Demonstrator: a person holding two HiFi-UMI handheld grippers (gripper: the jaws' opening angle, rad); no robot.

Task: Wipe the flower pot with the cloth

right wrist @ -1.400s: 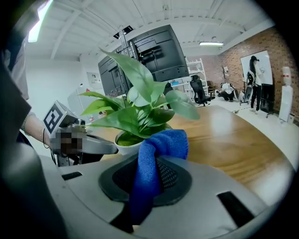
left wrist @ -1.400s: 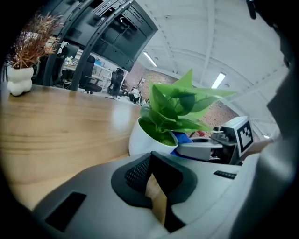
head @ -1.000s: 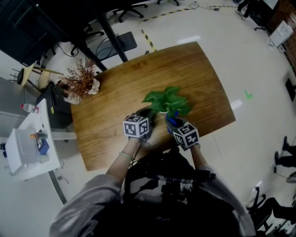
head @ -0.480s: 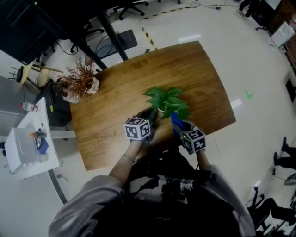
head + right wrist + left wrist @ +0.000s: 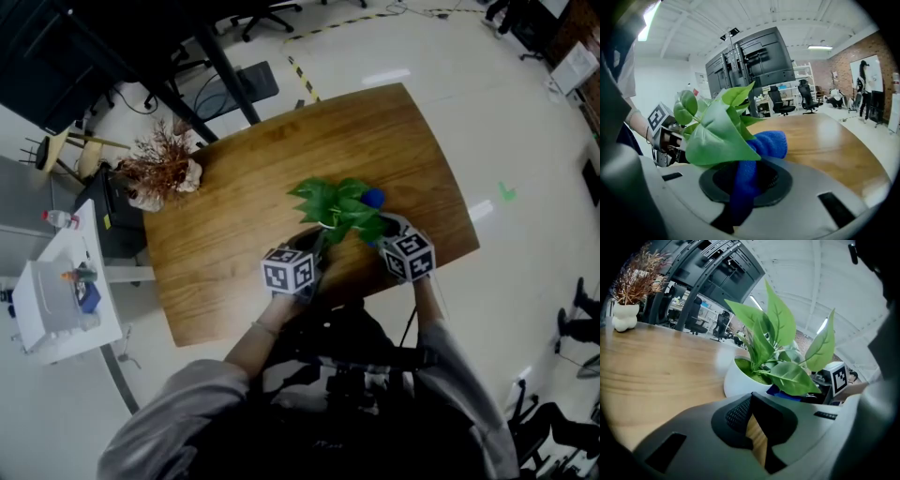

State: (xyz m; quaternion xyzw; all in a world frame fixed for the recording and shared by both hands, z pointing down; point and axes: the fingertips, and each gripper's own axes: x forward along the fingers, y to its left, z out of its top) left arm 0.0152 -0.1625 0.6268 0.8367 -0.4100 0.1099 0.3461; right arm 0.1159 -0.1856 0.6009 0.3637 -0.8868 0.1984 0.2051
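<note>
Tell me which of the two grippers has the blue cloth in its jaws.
The right gripper: the blue cloth is pinched between its jaws, while the left gripper holds nothing.

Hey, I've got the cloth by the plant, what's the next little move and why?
Probably lower the right tool and press the blue cloth against the side of the white pot. That tool is shut on the cloth, which sits up by the leaves at the rim; contact with the wall can't be seen.

Open office: swivel chairs (image 5: 779,101), brick wall (image 5: 843,61), floor tape (image 5: 302,80).
</note>
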